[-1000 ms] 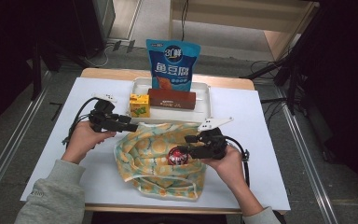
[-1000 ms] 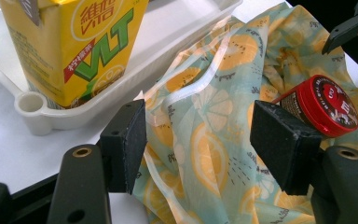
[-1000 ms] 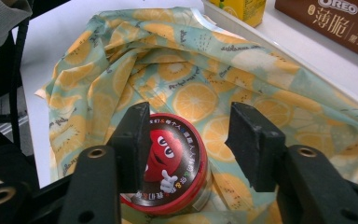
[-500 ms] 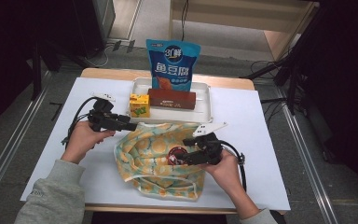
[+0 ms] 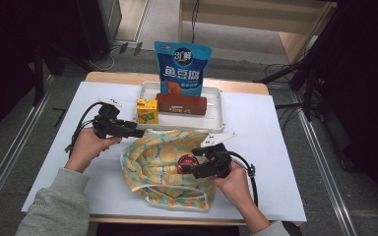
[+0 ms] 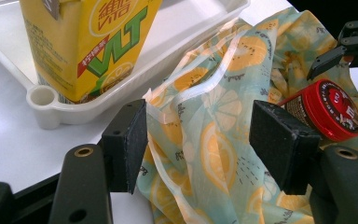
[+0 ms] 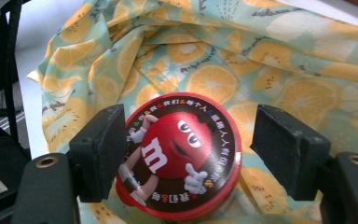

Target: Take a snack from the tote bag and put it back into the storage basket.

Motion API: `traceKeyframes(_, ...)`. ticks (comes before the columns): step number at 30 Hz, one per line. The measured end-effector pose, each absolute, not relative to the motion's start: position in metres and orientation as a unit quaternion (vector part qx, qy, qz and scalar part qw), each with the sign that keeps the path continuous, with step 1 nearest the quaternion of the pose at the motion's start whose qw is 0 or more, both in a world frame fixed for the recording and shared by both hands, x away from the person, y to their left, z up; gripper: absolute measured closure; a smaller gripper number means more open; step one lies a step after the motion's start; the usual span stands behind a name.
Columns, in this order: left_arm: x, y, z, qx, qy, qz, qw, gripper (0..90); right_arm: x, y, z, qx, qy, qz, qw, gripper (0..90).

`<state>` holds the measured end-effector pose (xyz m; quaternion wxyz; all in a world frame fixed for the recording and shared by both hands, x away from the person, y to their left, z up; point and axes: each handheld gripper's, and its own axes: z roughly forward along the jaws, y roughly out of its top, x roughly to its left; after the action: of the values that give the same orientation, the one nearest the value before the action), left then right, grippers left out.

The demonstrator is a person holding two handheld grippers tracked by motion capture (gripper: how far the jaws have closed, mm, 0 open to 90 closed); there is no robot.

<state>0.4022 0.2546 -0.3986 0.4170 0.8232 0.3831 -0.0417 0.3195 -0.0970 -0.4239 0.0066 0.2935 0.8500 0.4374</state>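
- My right gripper (image 7: pixel 186 154) has just been spreading its jaws. They stand wide with the red candy tin (image 7: pixel 179 163) sitting between them; the left pad looks right up against the rim, while the right pad has a clear gap, so nothing is clamped.
- The tin lies lid-up on the fruit-print cloth bag (image 5: pixel 165 167), right in front of my right jaws and just off the right pad of my left gripper (image 6: pixel 205 149).
- My left gripper is open too, with a fold of the bag's edge lying loosely between the pads, not pinched.
- Handling guess: the tin looks like a stiff, smooth, round tub, probably light. It's likely slippery on the sides, so I'd grab across the widest part of the rim, pads square to it.
- The bag is the opposite: soft, floppy and bunched up. The best hold is the hem or a doubled fold; a single layer will probably slide out.
- Room: just past my left gripper is the white tray (image 6: pixel 42 100) with the yellow drink carton (image 6: pixel 81 42) in its near corner, so little slack that way.
- Beyond my right hand (image 5: pixel 236 179) the white table (image 5: pixel 270 132) is bare, with its front edge close to my wrist.
- The two grippers are near each other over the bag, so I'd watch for a bump.
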Motion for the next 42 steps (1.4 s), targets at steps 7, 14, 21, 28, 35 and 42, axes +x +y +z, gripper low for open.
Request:
traceKeyframes(7,0.402,0.255,-0.398,0.822,0.383,-0.04,0.42,37.3,0.315,-0.092,-0.429,0.293,0.854,0.43,0.009,21.8)
traceKeyframes(14,0.402,0.256,-0.398,0.821,0.385,-0.036,0.42,37.3,0.313,-0.084,-0.44,0.297,0.866,0.402,0.015,20.7)
traceKeyframes(21,0.402,0.259,-0.397,0.817,0.386,-0.034,0.426,37.2,0.312,-0.081,-0.447,0.295,0.87,0.395,0.022,19.9)
traceKeyframes(28,0.402,0.26,-0.397,0.815,0.389,-0.034,0.428,37.2,0.314,-0.079,-0.452,0.286,0.872,0.396,0.022,20.5)
traceKeyframes(35,0.403,0.258,-0.398,0.816,0.386,-0.039,0.429,37.3,0.312,-0.079,-0.449,0.265,0.881,0.391,0.028,22.2)
traceKeyframes(42,0.402,0.259,-0.398,0.816,0.386,-0.037,0.429,37.3,0.318,-0.085,-0.444,0.265,0.877,0.401,0.014,25.8)
